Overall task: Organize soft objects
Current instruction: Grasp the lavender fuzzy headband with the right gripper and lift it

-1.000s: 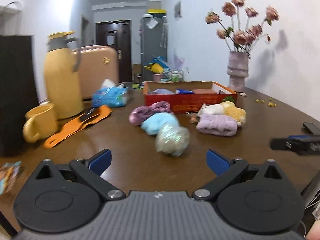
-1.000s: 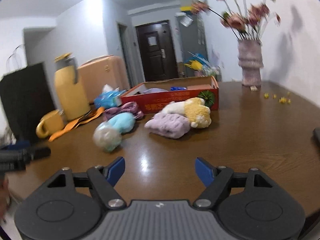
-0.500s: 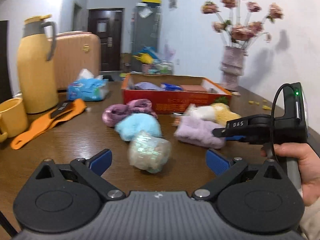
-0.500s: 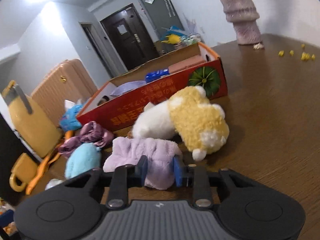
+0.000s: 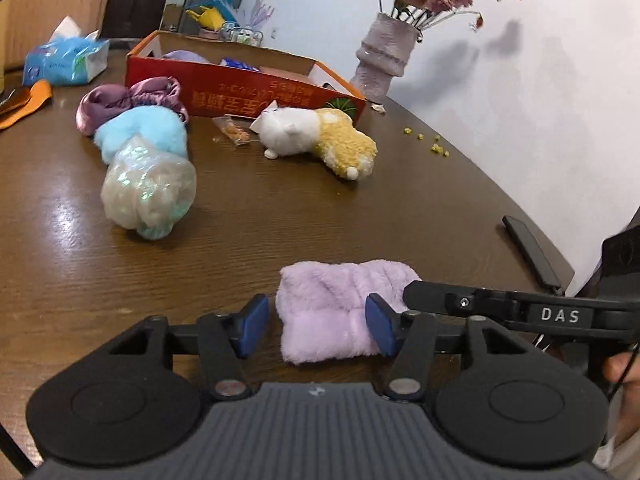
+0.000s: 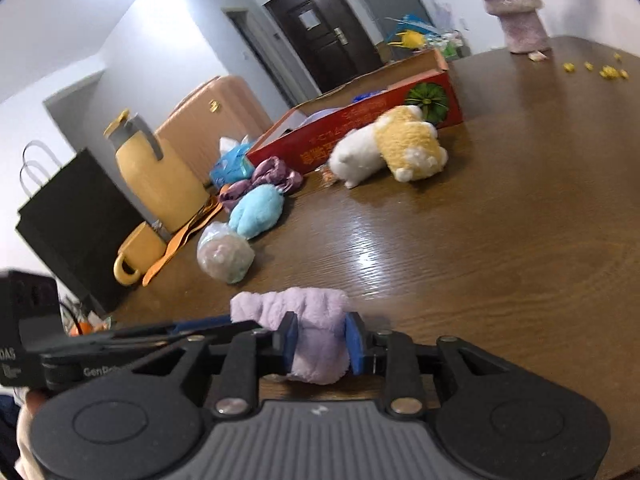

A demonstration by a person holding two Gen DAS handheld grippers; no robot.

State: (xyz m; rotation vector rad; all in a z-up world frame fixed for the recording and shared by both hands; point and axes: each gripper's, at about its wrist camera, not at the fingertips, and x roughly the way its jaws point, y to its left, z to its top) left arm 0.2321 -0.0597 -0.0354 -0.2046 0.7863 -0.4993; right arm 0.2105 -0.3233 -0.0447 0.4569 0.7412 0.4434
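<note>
Lavender plush cloth point(image 6: 316, 328) sits near the front edge of the brown bench point(image 6: 500, 240), pinched at one end between the blue pads of the right gripper point(image 6: 318, 345), whose jaws are closed on it. From the left wrist view the same cloth point(image 5: 340, 312) lies flat on the wood, and the left gripper point(image 5: 316, 326) has its jaws apart, 1 pad on each side of the cloth's near end without squeezing it.

Farther back, a white and yellow plush toy point(image 5: 316, 136) lies on its side just in front of a red cardboard box point(image 5: 240, 88). To the left are a light blue plush point(image 5: 144, 132), a shiny clear-wrapped bundle point(image 5: 148, 192) touching it, and a purple satin scrunchie point(image 5: 128, 100). A pale vase point(image 5: 380, 64) with dried roses stands behind the box. A yellow thermos point(image 6: 156, 172) and a yellow mug point(image 6: 136, 256) stand at the far left.
</note>
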